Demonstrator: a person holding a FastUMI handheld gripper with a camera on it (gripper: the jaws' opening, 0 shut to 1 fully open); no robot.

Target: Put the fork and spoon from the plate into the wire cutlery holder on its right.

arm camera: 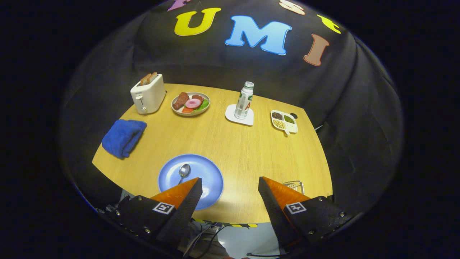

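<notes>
Gripper point(230, 187): fingers spread wide, holding nothing | spoon point(183, 172): on blue plate point(212, 172), just ahead of left finger, handle toward it | wire holder point(295, 185): behind right finger, right of plate

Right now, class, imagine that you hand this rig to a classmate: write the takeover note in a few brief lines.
Tool: open, holding nothing, fingers spread above the table's near edge.
Spoon: lying on the blue plate, just ahead of one finger.
Fork: I cannot make it out; part of the plate is hidden behind that finger.
Wire cutlery holder: right of the plate, partly behind the other finger; contents cannot be told.
Done: nothing certain.
Left: grasp the spoon, put it in the holder, then find the fork.
</notes>
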